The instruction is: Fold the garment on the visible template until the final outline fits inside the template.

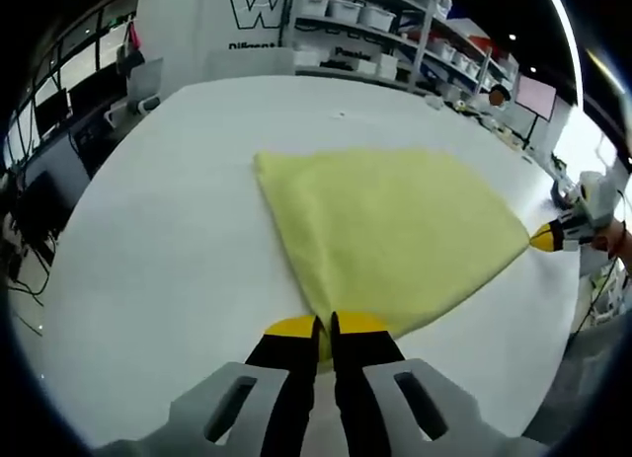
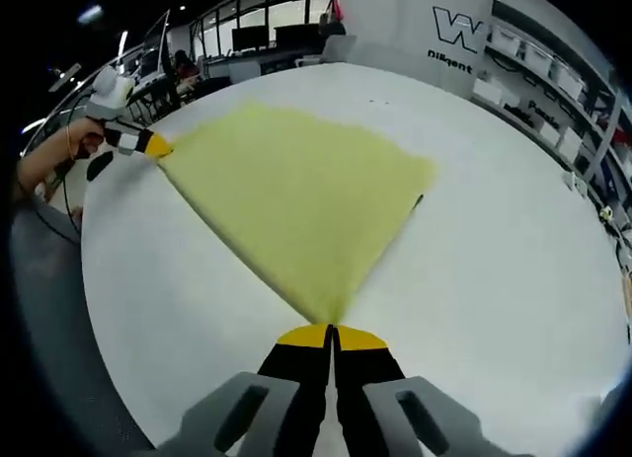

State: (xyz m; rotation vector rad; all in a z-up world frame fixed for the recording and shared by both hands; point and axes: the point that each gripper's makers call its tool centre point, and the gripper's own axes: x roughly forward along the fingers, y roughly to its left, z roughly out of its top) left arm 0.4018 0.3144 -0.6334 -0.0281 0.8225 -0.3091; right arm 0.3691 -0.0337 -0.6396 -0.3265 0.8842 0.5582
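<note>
1. The yellow cloth [image 1: 390, 235] lies spread on the white worktop [image 1: 148, 240], mid-surface.
2. Left claw [image 1: 324, 327] is clenched on the cloth's near corner; right claw [image 2: 333, 331] pinches the opposite corner.
3. Keep both corners taut and lift together, so the fold lands straight.

both views low, close, facing across shared yellow cloth [image 1: 390, 230]
</note>
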